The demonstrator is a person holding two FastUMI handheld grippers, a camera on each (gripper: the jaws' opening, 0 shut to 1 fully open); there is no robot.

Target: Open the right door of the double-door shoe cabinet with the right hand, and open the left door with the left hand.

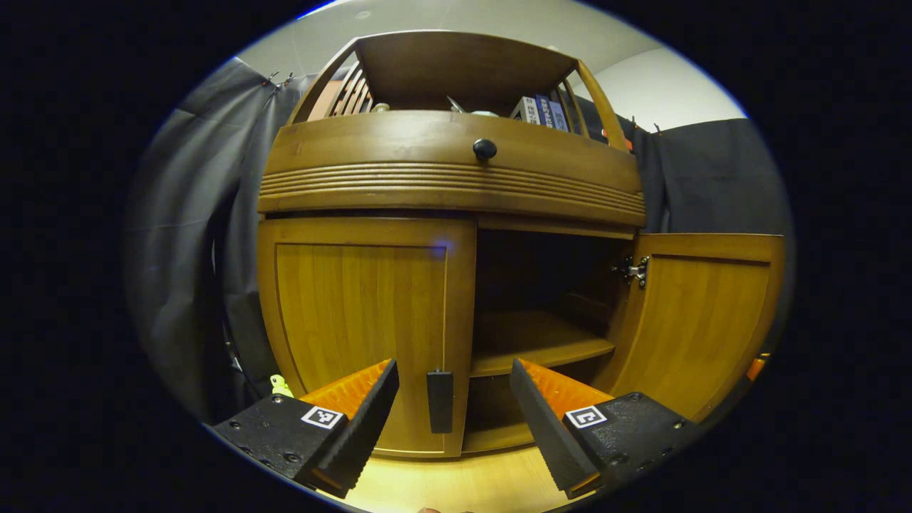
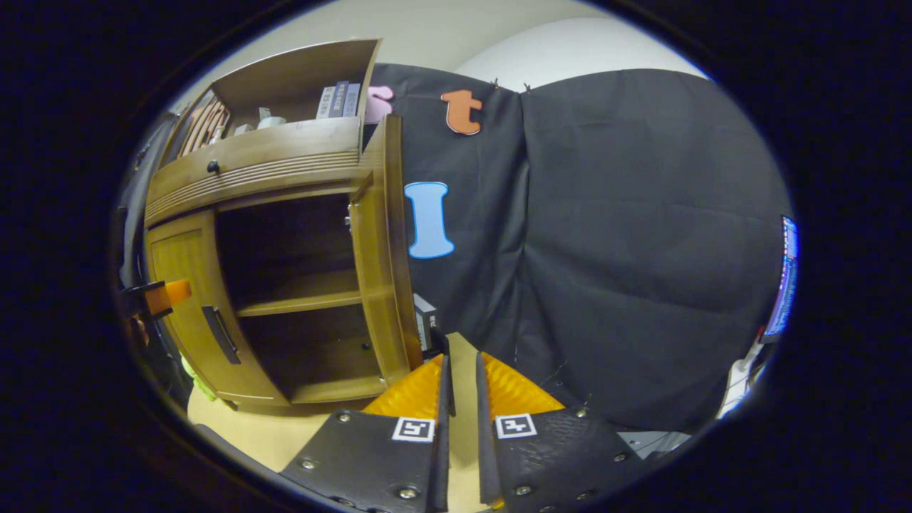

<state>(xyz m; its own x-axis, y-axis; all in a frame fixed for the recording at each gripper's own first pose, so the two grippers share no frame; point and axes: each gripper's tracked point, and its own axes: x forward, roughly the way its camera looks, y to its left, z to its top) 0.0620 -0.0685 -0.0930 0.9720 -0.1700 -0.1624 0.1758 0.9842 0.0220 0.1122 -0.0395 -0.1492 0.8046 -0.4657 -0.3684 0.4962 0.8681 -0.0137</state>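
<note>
The wooden shoe cabinet [image 1: 456, 178] stands right in front of me in the left gripper view. Its left door [image 1: 356, 306] is closed, with a dark upright handle [image 1: 439, 401] at its inner edge. My left gripper [image 1: 453, 370] is open, one finger on each side of that handle and a little short of it. The right door [image 1: 702, 320] is swung wide open and bares an inner shelf [image 1: 534, 342]. In the right gripper view that open door [image 2: 377, 249] stands edge-on, its handle [image 2: 425, 322] just beyond my right gripper [image 2: 462, 360], which is shut on nothing.
A drawer with a round knob [image 1: 484, 148] runs above the doors, and books [image 1: 541, 110] stand on the top shelf. Black cloth hangs on both sides of the cabinet. The floor [image 1: 456, 477] is pale wood. A small yellow-green object [image 1: 280, 385] lies by the cabinet's left foot.
</note>
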